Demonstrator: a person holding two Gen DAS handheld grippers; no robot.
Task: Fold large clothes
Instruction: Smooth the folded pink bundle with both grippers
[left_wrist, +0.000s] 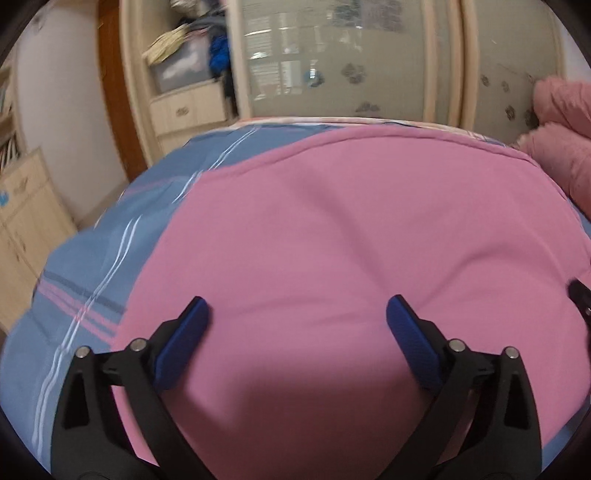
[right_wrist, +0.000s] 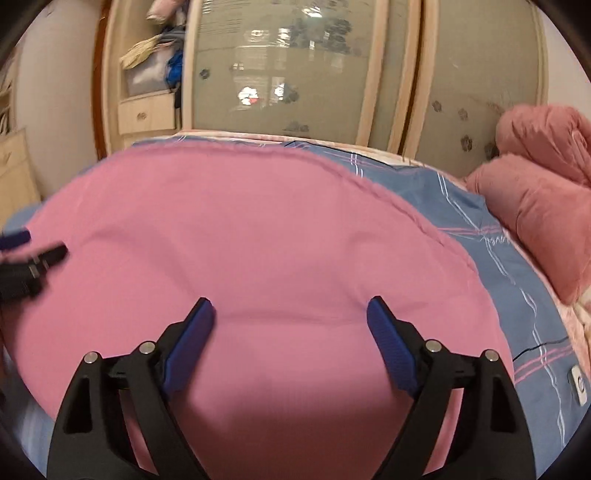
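A large pink garment (left_wrist: 332, 236) lies spread flat on the bed, over a blue bedsheet (left_wrist: 110, 236) striped in white and pink. Its long axis cannot be told for sure, since the near part runs out of view under both tools; its far hemmed edge runs crosswise, parallel to the wardrobe (left_wrist: 332, 66) beyond the bed. The cloth is a plain, even pink, smooth apart from a few soft creases near the middle, with a stitched seam along the far edge.

The left tool (left_wrist: 297, 314) hovers over the garment's near part, its blue pads wide apart and holding nothing. The right tool (right_wrist: 290, 314) hangs likewise over the pink cloth, jaws spread wide and empty. A rumpled pink quilt (right_wrist: 543, 192) sits on the bed to the right of the garment, apart from it.
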